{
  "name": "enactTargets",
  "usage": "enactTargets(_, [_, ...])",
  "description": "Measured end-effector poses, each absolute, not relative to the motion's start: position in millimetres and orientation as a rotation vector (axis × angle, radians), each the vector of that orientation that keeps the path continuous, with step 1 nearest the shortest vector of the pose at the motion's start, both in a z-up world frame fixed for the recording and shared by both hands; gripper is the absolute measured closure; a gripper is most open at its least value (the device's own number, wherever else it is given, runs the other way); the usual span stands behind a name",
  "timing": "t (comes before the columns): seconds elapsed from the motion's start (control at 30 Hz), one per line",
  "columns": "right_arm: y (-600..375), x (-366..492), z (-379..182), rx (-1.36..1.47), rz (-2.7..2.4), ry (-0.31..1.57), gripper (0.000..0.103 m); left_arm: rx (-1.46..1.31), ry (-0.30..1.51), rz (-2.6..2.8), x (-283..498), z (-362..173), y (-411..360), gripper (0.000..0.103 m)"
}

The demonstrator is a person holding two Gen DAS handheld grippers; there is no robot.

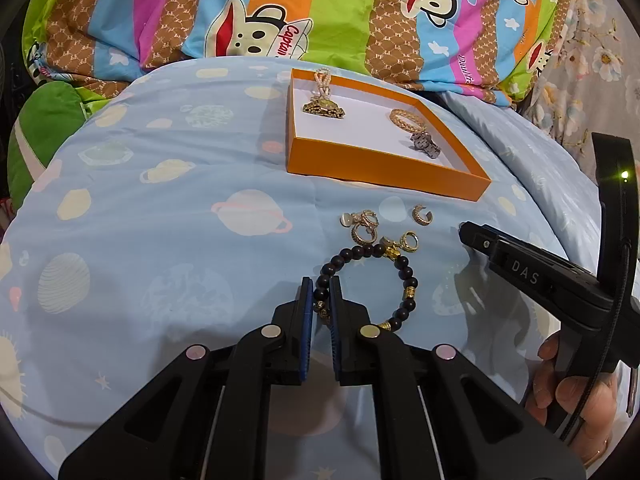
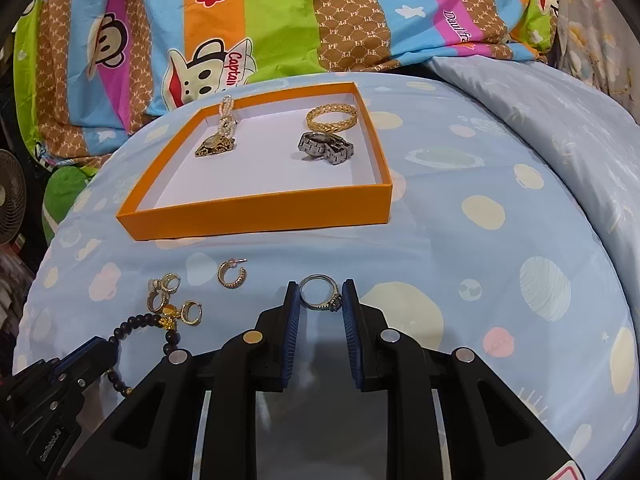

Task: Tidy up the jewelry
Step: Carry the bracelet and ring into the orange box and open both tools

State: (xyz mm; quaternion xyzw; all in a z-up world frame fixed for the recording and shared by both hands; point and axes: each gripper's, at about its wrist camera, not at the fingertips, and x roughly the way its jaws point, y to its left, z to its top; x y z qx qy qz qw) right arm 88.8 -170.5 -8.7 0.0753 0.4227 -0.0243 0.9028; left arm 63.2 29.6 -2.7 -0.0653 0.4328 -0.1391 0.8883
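An orange box (image 1: 376, 168) (image 2: 256, 216) with a white floor lies on the blue bedspread. It holds a pearl piece with a gold watch (image 1: 324, 105) (image 2: 218, 142), a gold bangle (image 1: 408, 120) (image 2: 331, 117) and a silver watch (image 1: 425, 145) (image 2: 326, 148). My left gripper (image 1: 322, 286) is shut on the left side of a dark bead bracelet (image 1: 402, 276) (image 2: 140, 322). Several gold earrings (image 1: 366, 224) (image 2: 164, 288) lie beside it. My right gripper (image 2: 320, 294) is open around a silver ring (image 2: 320, 298), jaws not touching it.
A single hoop earring (image 1: 423, 215) (image 2: 232, 275) lies before the box. A striped cartoon quilt (image 1: 320, 12) (image 2: 280, 20) rises behind. A green pillow (image 1: 40, 132) and a fan (image 2: 12, 196) are at the left. The right gripper's body (image 1: 540, 276) sits beside the bracelet.
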Motion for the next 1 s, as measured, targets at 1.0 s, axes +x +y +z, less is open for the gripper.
enactTargets(1.0, [-184, 146, 44, 0.176, 0.019, 0.711, 0.083, -0.123, 0.63, -0.339, 142, 113, -1, 0.096])
